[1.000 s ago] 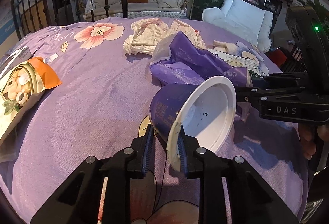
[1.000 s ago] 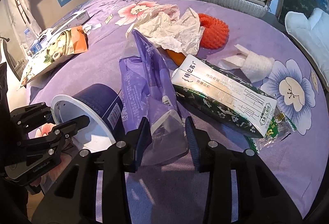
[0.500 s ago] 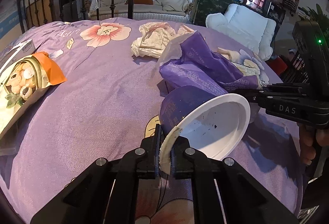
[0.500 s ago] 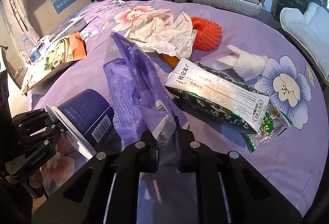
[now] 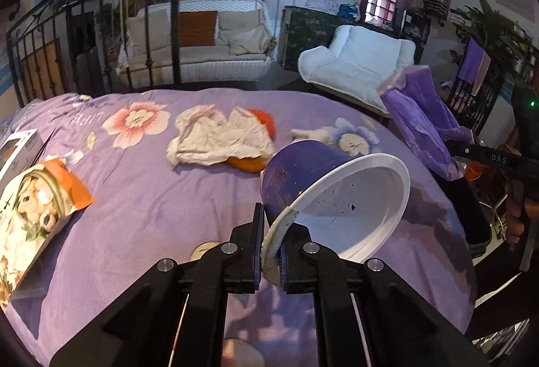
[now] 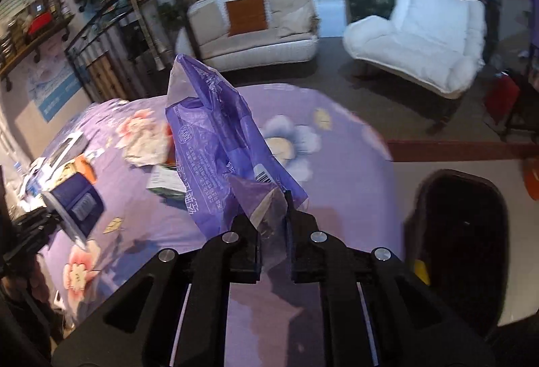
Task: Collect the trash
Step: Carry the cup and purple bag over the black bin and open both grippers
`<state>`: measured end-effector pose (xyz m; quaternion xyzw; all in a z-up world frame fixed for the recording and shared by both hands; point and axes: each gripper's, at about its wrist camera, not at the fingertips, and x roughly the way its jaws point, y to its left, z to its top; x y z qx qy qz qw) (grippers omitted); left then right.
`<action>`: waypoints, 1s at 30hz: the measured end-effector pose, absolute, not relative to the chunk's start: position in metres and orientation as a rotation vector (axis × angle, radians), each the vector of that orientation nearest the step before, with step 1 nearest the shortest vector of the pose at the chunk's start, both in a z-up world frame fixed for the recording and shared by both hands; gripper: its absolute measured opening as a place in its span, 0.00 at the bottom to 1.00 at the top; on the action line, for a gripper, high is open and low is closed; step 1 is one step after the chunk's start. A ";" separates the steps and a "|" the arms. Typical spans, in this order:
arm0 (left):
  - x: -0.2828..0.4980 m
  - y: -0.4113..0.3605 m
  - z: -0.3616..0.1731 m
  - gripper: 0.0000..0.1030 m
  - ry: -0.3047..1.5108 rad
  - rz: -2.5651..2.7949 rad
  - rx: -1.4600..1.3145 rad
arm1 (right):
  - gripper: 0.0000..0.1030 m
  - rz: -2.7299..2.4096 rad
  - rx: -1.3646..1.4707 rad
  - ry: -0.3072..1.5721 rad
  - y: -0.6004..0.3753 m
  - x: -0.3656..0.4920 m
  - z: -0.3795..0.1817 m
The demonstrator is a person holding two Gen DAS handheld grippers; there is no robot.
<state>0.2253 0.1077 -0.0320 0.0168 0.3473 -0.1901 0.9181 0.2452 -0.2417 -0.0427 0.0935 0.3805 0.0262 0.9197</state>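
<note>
My left gripper is shut on the rim of a dark blue paper bowl with a white inside, held tilted above the purple flowered cloth. My right gripper is shut on a purple plastic bag and holds it lifted off the table, beyond the right edge. The bag and the right gripper show at the right of the left wrist view. The bowl shows at the left of the right wrist view.
A crumpled white paper, an orange net, a snack bag, a box and a carton lie on the cloth. A black bin stands on the floor right of the table.
Both grippers have risen with their loads. The right gripper carried the purple bag up and rightward off the table, toward the black bin. The bowl is lifted off the cloth.
</note>
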 end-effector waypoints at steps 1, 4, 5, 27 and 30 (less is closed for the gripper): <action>0.226 0.096 -0.029 0.08 0.705 -0.415 0.044 | 0.11 -0.002 0.200 0.787 -0.265 0.237 -0.046; 0.231 0.051 -0.021 0.08 0.685 -0.498 0.070 | 0.11 -0.179 0.219 0.816 -0.333 0.211 -0.062; 0.232 0.033 -0.020 0.08 0.683 -0.533 0.078 | 0.11 -0.226 0.227 0.831 -0.352 0.203 -0.070; 0.242 -0.303 -0.086 0.08 0.817 -0.801 0.352 | 0.31 -0.588 0.338 1.030 -0.467 0.162 -0.184; 0.246 -0.319 -0.100 0.08 0.848 -0.797 0.378 | 0.44 -0.630 0.388 0.939 -0.477 0.139 -0.169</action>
